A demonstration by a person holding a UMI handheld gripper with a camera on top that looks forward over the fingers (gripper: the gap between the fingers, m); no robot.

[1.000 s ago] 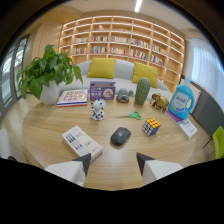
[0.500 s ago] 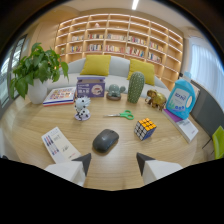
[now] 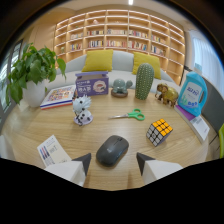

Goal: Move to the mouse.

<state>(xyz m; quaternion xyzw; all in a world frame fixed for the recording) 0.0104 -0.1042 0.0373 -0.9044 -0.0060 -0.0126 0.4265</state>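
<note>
Closer now, one mouse (image 3: pixel 112 150) sits between open tongs (image 3: pixel 113 163).

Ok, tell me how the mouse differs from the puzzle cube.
The mouse is dark grey and rounded; the puzzle cube is boxy with many-coloured squares. The mouse lies flat just ahead of the open gripper, in line with the gap between the jaws; the cube sits tilted on an edge, off to the side beyond them. Both rest on the wooden table.
</note>
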